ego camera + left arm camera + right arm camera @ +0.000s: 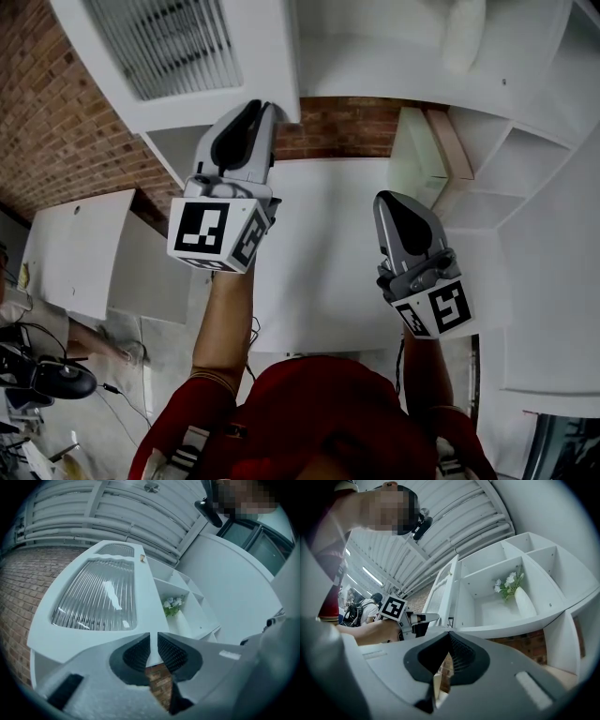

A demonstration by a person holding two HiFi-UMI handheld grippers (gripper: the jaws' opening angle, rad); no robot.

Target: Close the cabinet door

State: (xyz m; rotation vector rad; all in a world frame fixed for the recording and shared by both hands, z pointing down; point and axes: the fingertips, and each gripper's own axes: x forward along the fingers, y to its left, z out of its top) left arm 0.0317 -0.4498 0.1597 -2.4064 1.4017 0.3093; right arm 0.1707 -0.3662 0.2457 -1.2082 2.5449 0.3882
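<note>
- One white cabinet door [140, 592] stands swung open, away from the white open shelving. It has two ribbed glass panels, a large one [96, 599] and a small one [115, 550] beyond it.
- Two hand-held grippers, each with one marker cube at its back.
- The left gripper [265, 111] is at the door's free edge. Its two ridged pads [138, 652] are clamped on the thin white edge of the door near its corner, and the edge fills the narrow gap between them.
- The right gripper [397, 201] hangs to the right of the door, apart from it and below the shelving. Its two jaws are closed tip to tip, with nothing held.
- One white vase [524, 603] with one small bunch of pale flowers [508, 584] stands in the shelf compartment just right of the door's hinge side.
- A red brick wall [56, 122] shows left of the door and below it.
</note>
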